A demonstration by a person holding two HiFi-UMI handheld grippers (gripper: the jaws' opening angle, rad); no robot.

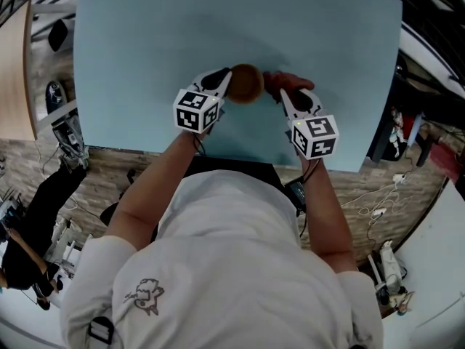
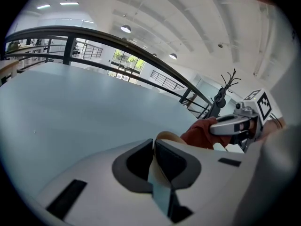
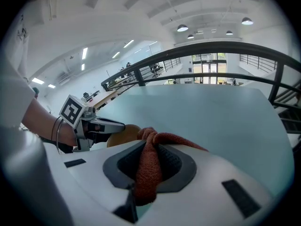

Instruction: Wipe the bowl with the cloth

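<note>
Bowl [image 1: 245, 84] pinched by downward-angled left tongs [image 2: 154, 149], cloth [image 1: 289, 81] by right tongs [image 3: 149, 150].

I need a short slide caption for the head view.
Left tongs grip the bowl by its rim; right tongs hold the red cloth beside it, over a pale blue table.

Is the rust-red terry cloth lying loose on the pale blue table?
No, the right gripper holds the rust-red terry cloth pinched between its jaws.

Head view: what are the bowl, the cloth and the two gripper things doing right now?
Brown round wooden bowl: gripped by its rim.
Rust-red terry cloth: bunched up, pinched, close beside the bowl.
Left gripper: shut on the bowl's rim.
Right gripper: shut on the cloth.
</note>
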